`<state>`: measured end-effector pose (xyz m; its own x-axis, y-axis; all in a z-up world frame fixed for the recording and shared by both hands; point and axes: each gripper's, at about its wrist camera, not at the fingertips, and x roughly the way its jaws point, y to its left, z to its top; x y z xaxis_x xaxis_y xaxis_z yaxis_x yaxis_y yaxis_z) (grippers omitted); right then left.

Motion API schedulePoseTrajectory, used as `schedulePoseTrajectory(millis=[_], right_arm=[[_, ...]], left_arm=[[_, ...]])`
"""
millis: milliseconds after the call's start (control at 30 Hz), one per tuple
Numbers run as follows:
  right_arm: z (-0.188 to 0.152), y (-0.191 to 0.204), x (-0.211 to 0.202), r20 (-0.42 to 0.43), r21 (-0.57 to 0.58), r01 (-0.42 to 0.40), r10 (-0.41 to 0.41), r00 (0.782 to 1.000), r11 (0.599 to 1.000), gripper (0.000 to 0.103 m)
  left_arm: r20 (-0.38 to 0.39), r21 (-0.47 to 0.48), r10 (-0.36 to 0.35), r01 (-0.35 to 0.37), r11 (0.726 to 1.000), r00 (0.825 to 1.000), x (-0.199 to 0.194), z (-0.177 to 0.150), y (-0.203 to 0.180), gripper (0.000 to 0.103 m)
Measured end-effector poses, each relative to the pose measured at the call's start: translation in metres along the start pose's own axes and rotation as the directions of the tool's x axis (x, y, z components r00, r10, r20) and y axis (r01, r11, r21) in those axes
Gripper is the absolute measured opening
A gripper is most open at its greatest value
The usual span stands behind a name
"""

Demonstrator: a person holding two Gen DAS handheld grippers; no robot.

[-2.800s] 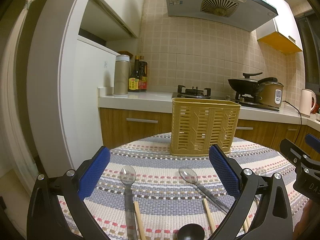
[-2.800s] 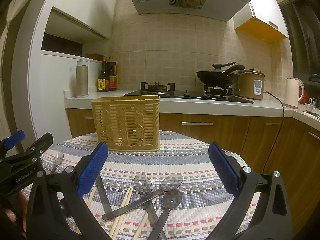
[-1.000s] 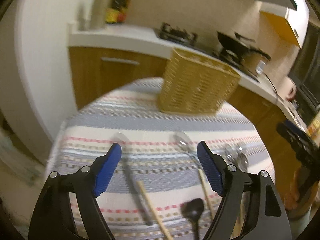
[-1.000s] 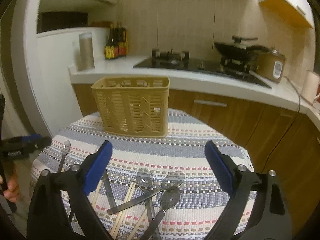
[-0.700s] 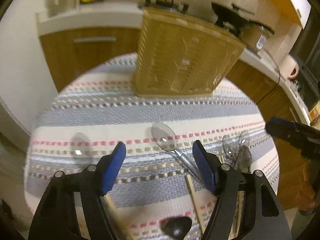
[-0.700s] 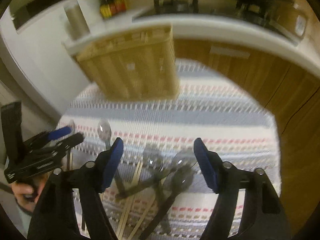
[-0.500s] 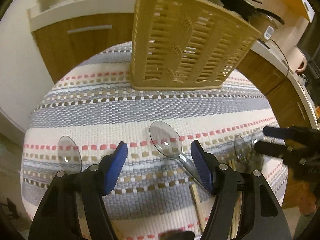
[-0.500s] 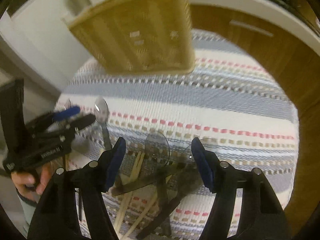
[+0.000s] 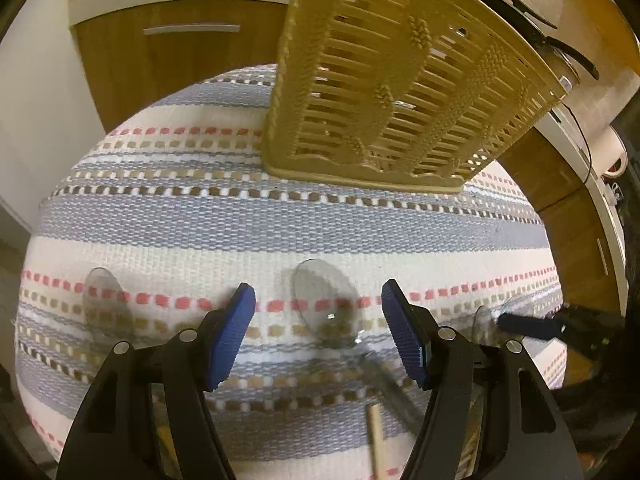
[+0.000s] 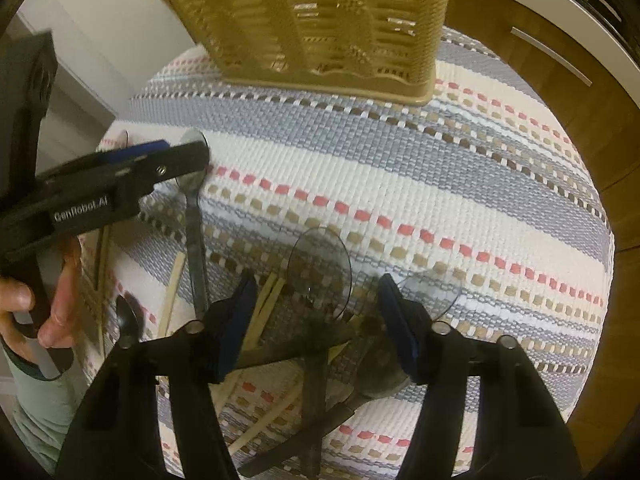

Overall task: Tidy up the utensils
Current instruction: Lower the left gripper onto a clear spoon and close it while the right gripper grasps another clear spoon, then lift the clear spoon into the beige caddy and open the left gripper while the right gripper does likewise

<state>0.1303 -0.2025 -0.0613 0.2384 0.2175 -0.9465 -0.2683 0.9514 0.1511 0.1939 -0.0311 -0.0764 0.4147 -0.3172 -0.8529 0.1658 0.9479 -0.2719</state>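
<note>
Here both grippers are pointing steeply down at the striped mat (image 9: 248, 220), and the basket (image 9: 400, 80) is standing empty-looking at twelve o'clock, well apart from the cutlery. The left gripper (image 9: 316, 336) is hanging spread over a single spoon (image 9: 326, 300), whose bowl is lying between the pads with neither pad touching it; its handle is running toward five o'clock under the right-hand pad. The right gripper (image 10: 314, 320) is closing over a tangled pile (image 10: 316, 344) of crossed spoons and chopsticks (image 10: 260, 312), with one bowl (image 10: 319, 272) between the pads, nothing pinched yet as far as I can tell. The likely trouble is sitting there: jaws closing on a heap may be catching two handles at once, or a chopstick with a spoon, and dragging the rest across the mat. The left pads may also be skating off the smooth rounded bowl rather than the handle. The two grippers are working near each other, so a clash is possible. The right view is showing the person's hand (image 10: 36, 300) on the left gripper, a dark spoon (image 10: 128, 316) at nine o'clock and the whole pile; the left view is showing only the pile's edge at three o'clock, plus a second lone spoon (image 9: 106, 308) at nine o'clock.
</note>
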Motion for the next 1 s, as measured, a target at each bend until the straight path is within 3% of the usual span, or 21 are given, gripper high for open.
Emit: schedulePoseTrajectory(millis=[167, 467, 567, 700, 733, 833, 1000], right_arm=[[0.006, 0.011, 0.007, -0.001, -0.029, 0.032, -0.032, 0.999, 0.999, 0.049], [0.002, 0.016, 0.001, -0.003, -0.077, 0.047, -0.047, 0.999, 0.996, 0.046], [0.001, 0.016, 0.002, -0.016, -0.089, 0.046, -0.047, 0.999, 0.995, 0.045], [-0.002, 0.025, 0.004, -0.012, -0.115, 0.054, -0.055, 0.998, 0.992, 0.029], [-0.002, 0.026, 0.004, -0.012, -0.111, 0.054, -0.055, 0.998, 0.992, 0.029], [-0.004, 0.031, 0.001, 0.019, -0.122, 0.085, -0.083, 0.996, 0.989, 0.029], [-0.007, 0.03, -0.021, 0.118, -0.119, 0.033, -0.018, 0.993, 0.992, 0.029]], left_arm=[[0.016, 0.023, 0.064, -0.064, 0.998, 0.998, 0.006, 0.0, -0.015, 0.063], [0.057, 0.155, 0.214, -0.22, 0.963, 0.975, 0.019, -0.003, -0.051, 0.044], [0.064, 0.174, 0.213, -0.221, 0.959, 0.975, 0.018, -0.002, -0.054, 0.036], [0.083, 0.206, 0.217, -0.229, 0.951, 0.973, 0.018, -0.006, -0.066, 0.032], [0.088, 0.212, 0.211, -0.225, 0.951, 0.973, 0.018, -0.009, -0.067, 0.031], [0.1, 0.213, 0.149, -0.168, 0.963, 0.984, 0.012, -0.011, -0.069, 0.029], [0.184, 0.239, 0.061, -0.105, 0.965, 0.981, -0.02, -0.017, -0.072, 0.029]])
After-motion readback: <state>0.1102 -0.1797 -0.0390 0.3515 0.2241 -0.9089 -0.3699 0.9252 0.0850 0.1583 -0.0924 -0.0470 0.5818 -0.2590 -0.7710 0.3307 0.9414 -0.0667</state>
